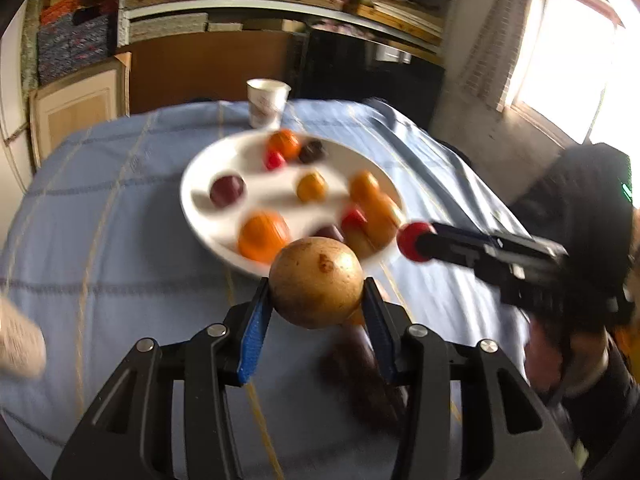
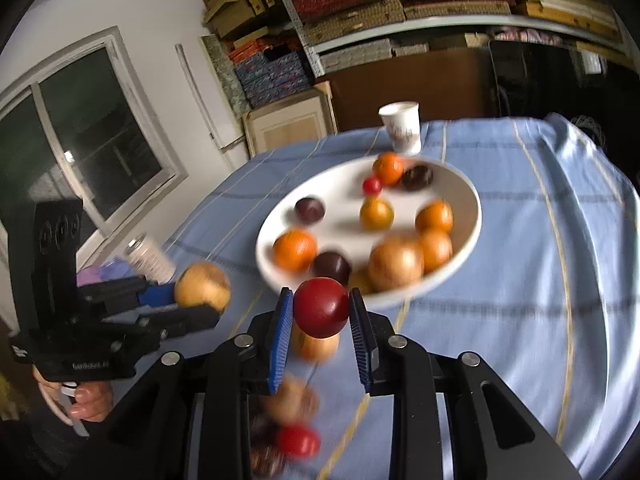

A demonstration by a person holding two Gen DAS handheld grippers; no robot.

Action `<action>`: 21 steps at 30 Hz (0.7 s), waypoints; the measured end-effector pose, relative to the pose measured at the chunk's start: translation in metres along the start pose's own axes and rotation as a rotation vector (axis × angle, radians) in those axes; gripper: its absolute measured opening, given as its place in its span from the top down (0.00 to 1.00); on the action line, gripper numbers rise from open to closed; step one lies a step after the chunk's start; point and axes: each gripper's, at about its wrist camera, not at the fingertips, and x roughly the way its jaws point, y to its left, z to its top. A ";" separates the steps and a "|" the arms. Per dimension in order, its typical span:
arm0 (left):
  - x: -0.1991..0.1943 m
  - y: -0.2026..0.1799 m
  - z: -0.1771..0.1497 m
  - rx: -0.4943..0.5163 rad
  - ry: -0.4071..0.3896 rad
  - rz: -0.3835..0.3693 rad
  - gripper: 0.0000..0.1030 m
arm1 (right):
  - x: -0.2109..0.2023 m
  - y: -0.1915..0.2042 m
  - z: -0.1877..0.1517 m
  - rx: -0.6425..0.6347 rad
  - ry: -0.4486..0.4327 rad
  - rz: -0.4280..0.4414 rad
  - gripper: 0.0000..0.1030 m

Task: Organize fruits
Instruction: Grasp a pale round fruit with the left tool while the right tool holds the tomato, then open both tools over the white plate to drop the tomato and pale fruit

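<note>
Jaws: our left gripper (image 1: 316,300) clamps a tan fruit (image 1: 316,280); right gripper (image 2: 322,322) clamps a red fruit (image 2: 321,307); both above the tabletop (image 2: 520,280), near the white plate (image 2: 472,216); we advise lowering each into a bare gap before release.

I have a round tan fruit (image 1: 316,280) with a brown spot pinched in my left tool, and a small dark red fruit (image 2: 321,307) in my right, both held clear above the cloth. Ahead, the white plate (image 2: 468,200) holds oranges, dark plums and small red fruits; more lie blurred on the cloth below.
</note>
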 end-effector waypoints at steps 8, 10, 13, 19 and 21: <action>0.058 0.024 0.049 -0.040 0.025 0.060 0.56 | 0.053 -0.016 0.031 0.020 -0.006 -0.063 0.71; 0.061 0.026 0.054 -0.053 0.027 0.088 0.40 | 0.055 -0.019 0.033 0.040 -0.013 -0.057 0.57; 0.036 0.025 0.052 -0.073 -0.078 0.107 0.04 | 0.044 -0.022 0.035 0.073 -0.050 -0.031 0.49; -0.014 0.018 0.015 -0.108 -0.123 0.093 0.04 | 0.005 -0.015 0.016 0.068 -0.066 0.008 0.49; -0.023 0.017 -0.009 -0.133 -0.126 0.096 0.04 | -0.004 -0.014 0.002 0.071 -0.045 0.021 0.49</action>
